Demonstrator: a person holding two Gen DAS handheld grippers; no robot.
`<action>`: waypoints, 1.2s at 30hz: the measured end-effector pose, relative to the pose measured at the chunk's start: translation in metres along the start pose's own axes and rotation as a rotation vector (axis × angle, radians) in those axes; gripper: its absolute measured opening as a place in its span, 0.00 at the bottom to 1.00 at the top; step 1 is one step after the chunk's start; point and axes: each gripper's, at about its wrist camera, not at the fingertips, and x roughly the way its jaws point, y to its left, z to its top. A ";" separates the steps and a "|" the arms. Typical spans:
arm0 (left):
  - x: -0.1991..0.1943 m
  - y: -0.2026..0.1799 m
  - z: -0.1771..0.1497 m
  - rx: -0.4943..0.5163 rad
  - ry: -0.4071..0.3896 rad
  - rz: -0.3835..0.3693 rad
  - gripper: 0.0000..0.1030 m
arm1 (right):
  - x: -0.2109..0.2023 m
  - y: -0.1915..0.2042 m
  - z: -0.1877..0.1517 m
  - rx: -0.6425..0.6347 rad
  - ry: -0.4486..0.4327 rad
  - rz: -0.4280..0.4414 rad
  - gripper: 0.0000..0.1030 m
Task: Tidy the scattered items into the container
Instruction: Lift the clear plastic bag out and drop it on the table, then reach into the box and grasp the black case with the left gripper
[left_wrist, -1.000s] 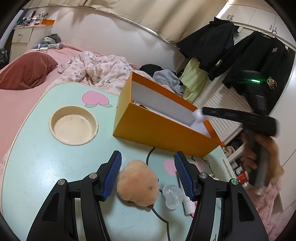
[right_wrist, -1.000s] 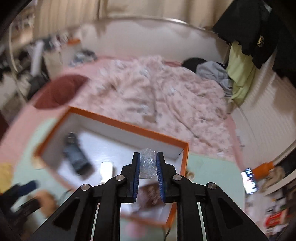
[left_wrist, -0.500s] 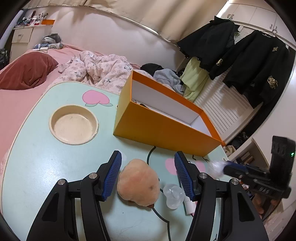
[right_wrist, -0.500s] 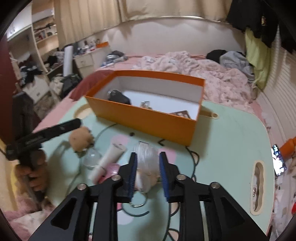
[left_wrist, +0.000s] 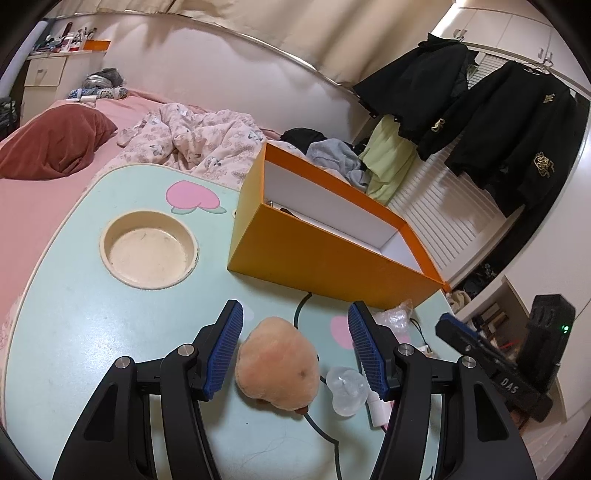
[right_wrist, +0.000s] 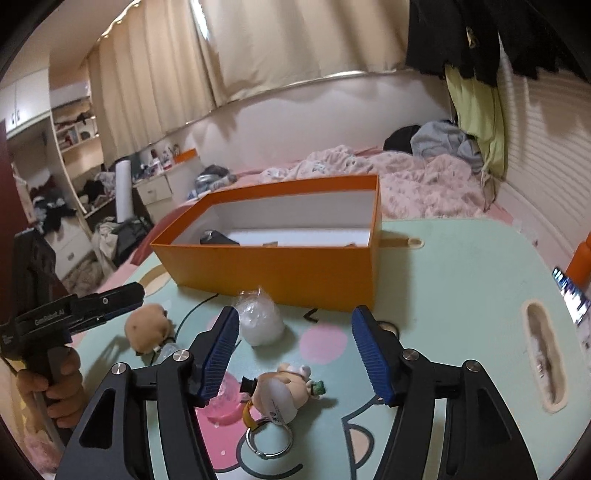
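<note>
The left tongs (left_wrist: 295, 345) stand apart around the soft tan plush ball (left_wrist: 277, 369), light and squashy, best pinched mid-body; the right tongs (right_wrist: 291, 349) are opening, nothing between them.

A pale green table (right_wrist: 461, 280) with pink cartoon prints carries an open orange box (right_wrist: 280, 269) at its far side. Just in front of the box lies a crumpled clear plastic bag (right_wrist: 260, 323). To the left sits a tan plush toy (right_wrist: 147, 328), a small clear cap (left_wrist: 347, 387) beside it. Nearest lies a figurine keychain (right_wrist: 284, 395) on a metal ring.
</note>
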 end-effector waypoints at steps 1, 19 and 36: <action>-0.001 0.001 0.000 -0.002 -0.005 -0.001 0.59 | 0.001 0.000 0.000 -0.001 0.008 0.015 0.62; -0.010 -0.048 0.075 0.103 0.188 0.015 0.69 | 0.010 -0.005 -0.003 0.054 0.054 0.069 0.67; 0.141 -0.069 0.109 0.118 0.670 0.372 0.46 | 0.002 -0.007 -0.008 0.048 0.041 0.101 0.69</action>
